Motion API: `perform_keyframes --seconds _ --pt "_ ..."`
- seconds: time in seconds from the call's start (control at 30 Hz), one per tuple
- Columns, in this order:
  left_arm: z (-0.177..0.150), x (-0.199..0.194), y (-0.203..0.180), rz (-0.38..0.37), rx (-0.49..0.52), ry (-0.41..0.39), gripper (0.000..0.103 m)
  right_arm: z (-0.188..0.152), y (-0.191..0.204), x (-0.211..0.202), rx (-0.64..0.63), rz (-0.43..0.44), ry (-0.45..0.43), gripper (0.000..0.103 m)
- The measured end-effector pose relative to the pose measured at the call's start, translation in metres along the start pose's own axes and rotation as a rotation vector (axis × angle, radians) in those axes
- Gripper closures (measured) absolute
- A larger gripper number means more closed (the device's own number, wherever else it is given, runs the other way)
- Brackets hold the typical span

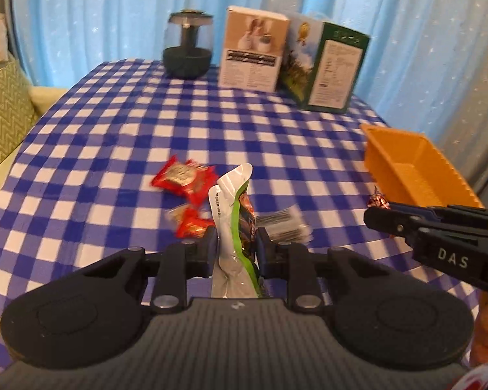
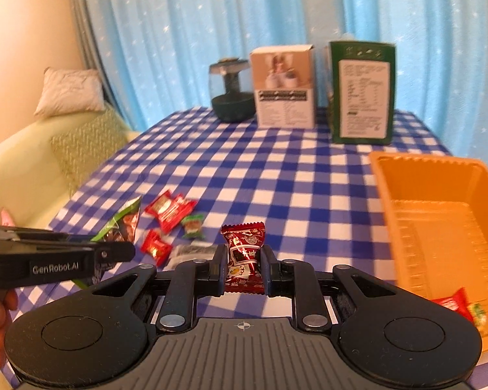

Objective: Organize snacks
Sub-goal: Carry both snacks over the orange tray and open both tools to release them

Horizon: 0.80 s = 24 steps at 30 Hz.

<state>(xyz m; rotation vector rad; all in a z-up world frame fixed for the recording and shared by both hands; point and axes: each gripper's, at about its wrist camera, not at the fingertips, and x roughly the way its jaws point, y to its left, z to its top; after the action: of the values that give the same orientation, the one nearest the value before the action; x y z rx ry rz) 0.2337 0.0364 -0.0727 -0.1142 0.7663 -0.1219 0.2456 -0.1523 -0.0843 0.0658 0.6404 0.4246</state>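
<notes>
My left gripper (image 1: 236, 248) is shut on a green and silver snack pouch (image 1: 234, 214), held above the checked tablecloth. It also shows in the right wrist view (image 2: 123, 252) with the pouch (image 2: 125, 221). My right gripper (image 2: 244, 268) is shut on a dark red candy packet (image 2: 244, 253), left of the orange tray (image 2: 439, 214). In the left wrist view the right gripper (image 1: 379, 216) holds the candy (image 1: 378, 200) beside the tray (image 1: 416, 169). Red snack packets (image 2: 167, 211) lie loose on the cloth, also in the left wrist view (image 1: 185, 177). A red packet (image 2: 452, 302) lies in the tray.
A dark glass-domed jar (image 1: 187, 45), a beige box (image 1: 253, 48) and a green box (image 1: 328, 68) stand at the table's far edge. A small green candy (image 2: 192, 224) and a clear packet (image 2: 192, 252) lie on the cloth. A sofa with cushions (image 2: 71, 143) is at the left.
</notes>
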Motion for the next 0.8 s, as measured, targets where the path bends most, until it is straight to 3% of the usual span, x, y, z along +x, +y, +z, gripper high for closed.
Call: perform_keyframes --seconds 0.33,0.8 --pt "0.017 0.001 -0.058 -0.106 0.054 -0.028 0.081 0.005 -0.038 -0.028 0.046 -0.107 -0.042 0.082" --pt "0.022 0.018 -0.141 -0.264 0.146 -0.026 0.081 0.006 -0.124 -0.081 0.195 -0.289 -0.112 0.081"
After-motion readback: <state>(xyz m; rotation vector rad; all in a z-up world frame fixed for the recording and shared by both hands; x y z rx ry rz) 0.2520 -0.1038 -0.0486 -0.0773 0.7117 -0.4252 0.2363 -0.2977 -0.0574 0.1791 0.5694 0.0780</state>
